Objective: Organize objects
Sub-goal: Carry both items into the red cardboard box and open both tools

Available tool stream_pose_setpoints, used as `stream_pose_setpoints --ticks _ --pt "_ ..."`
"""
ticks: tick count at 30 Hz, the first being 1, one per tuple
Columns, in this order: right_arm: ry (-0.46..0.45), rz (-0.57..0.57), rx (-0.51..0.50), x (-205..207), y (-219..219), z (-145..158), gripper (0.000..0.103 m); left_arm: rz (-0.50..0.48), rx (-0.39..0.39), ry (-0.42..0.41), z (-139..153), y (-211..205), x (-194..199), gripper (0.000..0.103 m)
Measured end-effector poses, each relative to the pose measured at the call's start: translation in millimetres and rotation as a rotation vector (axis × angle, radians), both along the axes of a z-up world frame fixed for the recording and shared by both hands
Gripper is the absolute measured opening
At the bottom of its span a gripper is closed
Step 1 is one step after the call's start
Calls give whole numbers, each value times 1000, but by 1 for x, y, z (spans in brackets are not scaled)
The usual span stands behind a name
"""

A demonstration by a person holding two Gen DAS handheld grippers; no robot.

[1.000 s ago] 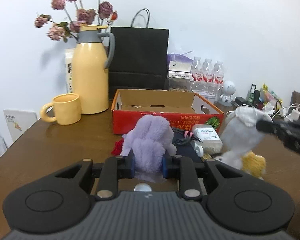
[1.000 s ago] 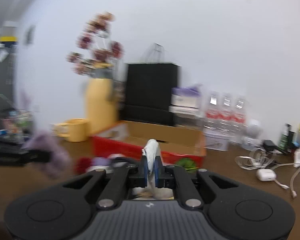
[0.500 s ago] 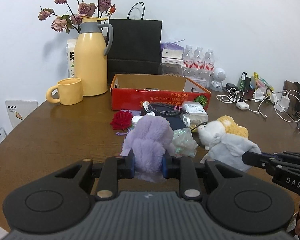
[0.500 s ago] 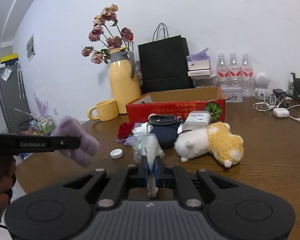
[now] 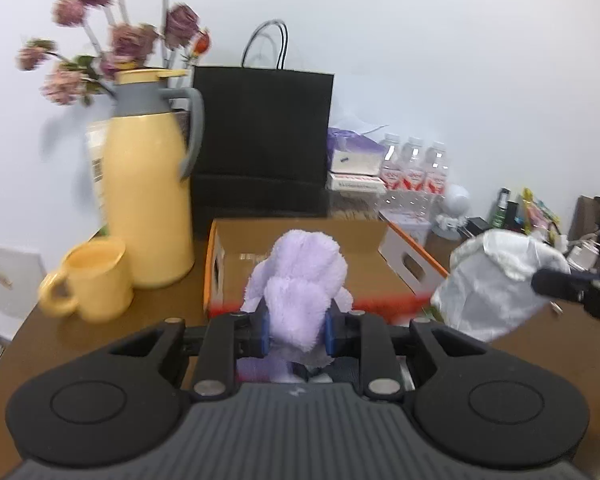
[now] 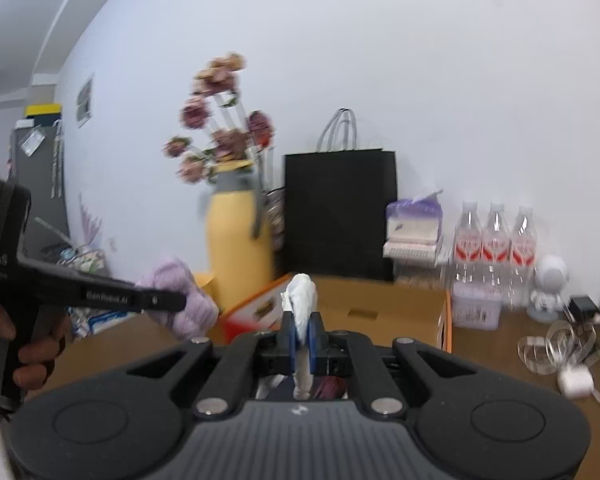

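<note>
Two loads in the air at once: my left gripper (image 5: 296, 330) is clamped on the purple plush toy (image 5: 300, 280), and my right gripper (image 6: 300, 338) is pinched nearly closed on a thin fold of the white crinkly bag (image 6: 302, 300). Both hang just in front of the cardboard box (image 5: 300, 232), which sits on the desk (image 5: 112, 340).

To do this drop well, I reckon I should carry the plush forward past the red front edge before letting go, so it lands on the box floor and doesn't snag the rim. The bag, seen from the left camera (image 5: 496, 280), billows wide, so I'd bring it in from the right side and keep the two loads apart, dropping one at a time.

Now the containers, left to right. The yellow mug (image 5: 96, 280) stands beside the yellow jug (image 5: 148, 200); I can't see into either. Dried flowers (image 5: 116, 40) rise behind the jug. The black paper bag (image 5: 264, 140) stands upright behind the box, its contents hidden. The box looks bare inside, as far as the plush lets me see.
</note>
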State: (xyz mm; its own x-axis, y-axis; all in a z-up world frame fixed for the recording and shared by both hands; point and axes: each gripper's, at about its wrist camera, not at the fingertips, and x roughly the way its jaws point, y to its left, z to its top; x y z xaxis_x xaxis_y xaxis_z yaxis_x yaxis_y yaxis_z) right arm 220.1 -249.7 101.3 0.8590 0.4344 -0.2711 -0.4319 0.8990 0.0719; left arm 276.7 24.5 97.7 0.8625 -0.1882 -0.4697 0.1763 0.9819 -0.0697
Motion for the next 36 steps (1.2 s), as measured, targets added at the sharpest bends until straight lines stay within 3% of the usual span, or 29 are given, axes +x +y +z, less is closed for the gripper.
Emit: stream_pose_setpoints --ticks 4,7,9,11,13,16,18,21,24,25,28,32,35,36 --pt "102 -43 49 117 26 8 5 33 69 68 -7 -14 107 24" --pt "215 -107 124 205 37 -11 5 57 150 122 -27 -27 181 25" --pt "275 -187 132 257 36 -38 7 139 203 163 -48 -30 220 26" --pt "377 -326 4 305 39 -72 15 189 252 217 -74 -30 252 40" --pt "431 -461 -61 329 35 -99 20 177 226 274 -93 -26 268 63" --pt "470 -446 23 334 20 -113 30 134 155 321 -95 -19 273 74" --pt "451 -428 -31 333 26 -116 30 110 156 339 -97 -20 273 79" --pt "453 -407 -146 334 43 -122 42 114 221 344 -100 -29 269 79" --pt "455 -408 -173 333 44 -121 45 108 180 336 -94 -22 263 79" --pt "459 -404 -175 332 43 -120 49 117 163 328 -90 -19 258 85" --pt "446 -390 -150 322 36 -100 59 121 138 302 -63 -11 237 89" --pt "362 -387 -93 283 26 -56 72 147 146 210 -14 -5 194 100" --pt "296 -344 -92 236 26 -27 74 142 111 156 9 2 143 103" --pt "270 -327 -92 217 27 -22 79 132 92 138 11 6 117 103"
